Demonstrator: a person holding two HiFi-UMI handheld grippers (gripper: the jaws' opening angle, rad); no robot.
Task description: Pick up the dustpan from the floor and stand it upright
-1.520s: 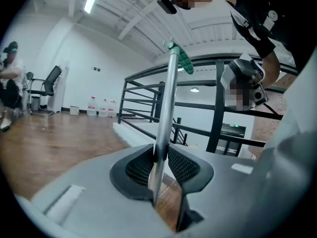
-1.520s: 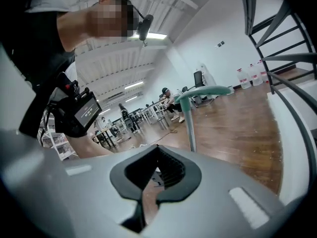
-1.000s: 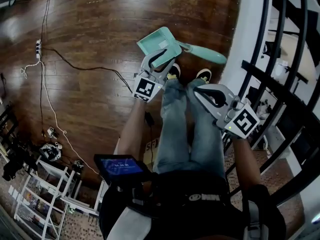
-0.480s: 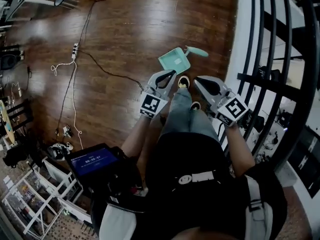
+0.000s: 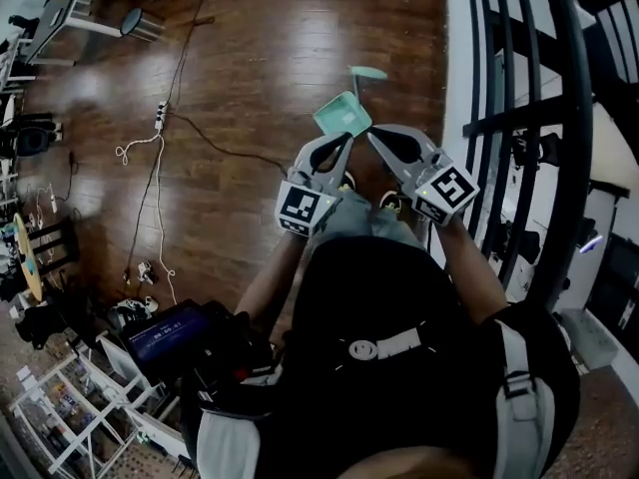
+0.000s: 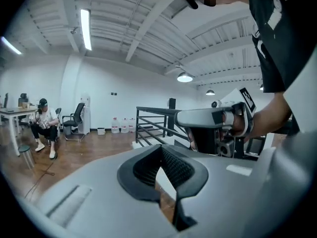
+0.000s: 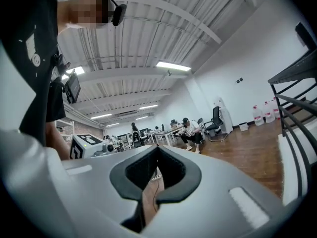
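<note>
Two grippers are hovering side by side in front of the person: the left gripper [image 5: 344,140] is holding its jaws pressed together on nothing, and the right gripper [image 5: 375,134] is showing its jaws closed and empty too. Beyond their tips the mint dustpan [image 5: 342,116] is sitting free on the wooden floor [image 5: 250,58], close to the floor's right edge beside the black railing [image 5: 509,118], touching neither gripper

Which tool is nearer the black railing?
The right tool, at the head view's right: the black railing runs beside it, while the left tool sits farther off, over the wooden floor.
</note>
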